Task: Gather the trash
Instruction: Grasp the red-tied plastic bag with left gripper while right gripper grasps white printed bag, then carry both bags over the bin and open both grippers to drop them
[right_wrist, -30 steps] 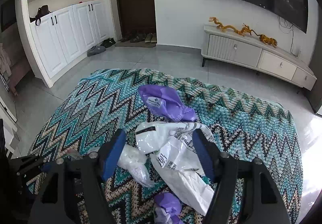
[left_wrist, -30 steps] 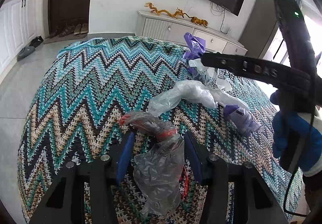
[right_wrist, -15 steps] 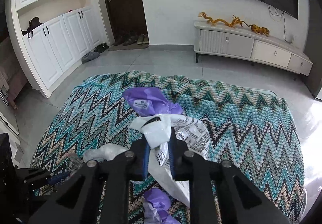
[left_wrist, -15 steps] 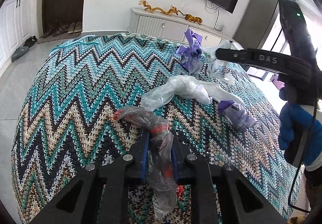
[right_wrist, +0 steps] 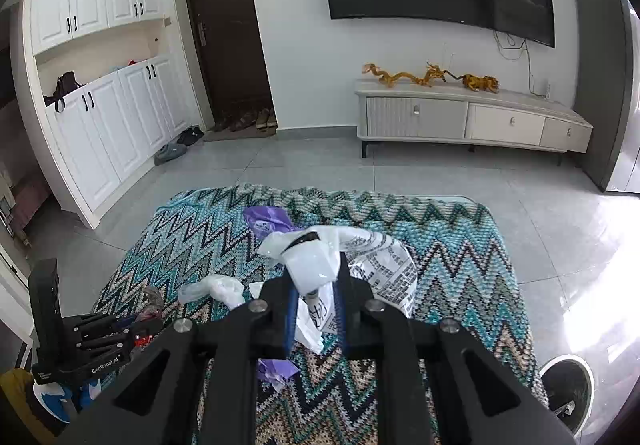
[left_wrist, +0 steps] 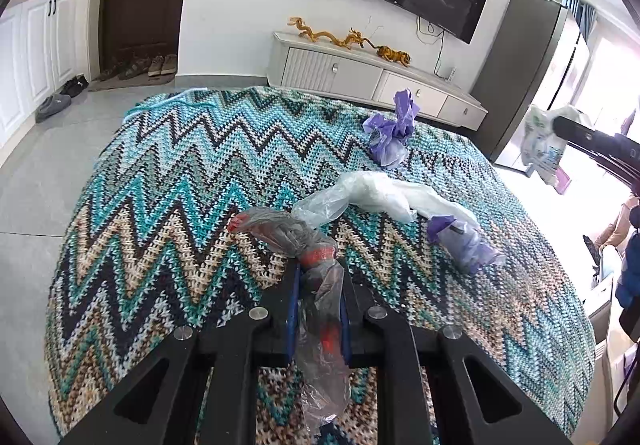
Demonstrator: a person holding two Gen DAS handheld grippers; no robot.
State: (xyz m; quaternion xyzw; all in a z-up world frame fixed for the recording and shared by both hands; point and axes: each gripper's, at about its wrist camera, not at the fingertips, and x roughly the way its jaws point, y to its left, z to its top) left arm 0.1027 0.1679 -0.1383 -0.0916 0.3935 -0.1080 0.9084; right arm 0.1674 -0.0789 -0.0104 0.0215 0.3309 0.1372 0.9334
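My left gripper [left_wrist: 318,279] is shut on a grey plastic bag with red print [left_wrist: 292,233] that lies on the zigzag blanket [left_wrist: 168,181]. My right gripper [right_wrist: 318,277] is shut on a white printed plastic bag [right_wrist: 376,265] and holds it raised above the blanket [right_wrist: 460,245]; that bag also shows at the right of the left wrist view [left_wrist: 540,145]. A clear bag [left_wrist: 380,197] and two purple bags [left_wrist: 392,133] [left_wrist: 460,237] lie on the blanket. The left gripper shows in the right wrist view [right_wrist: 148,325].
A round bin [right_wrist: 568,389] stands on the tiled floor right of the blanket. A low TV cabinet [right_wrist: 460,121] with dragon figures stands against the far wall. White cupboards [right_wrist: 100,133] and shoes by the door [right_wrist: 248,121] are at the left.
Both grippers closed from open: the left on the grey bag, the right on the white bag. The right gripper then lifted the white bag up and away from the blanket.
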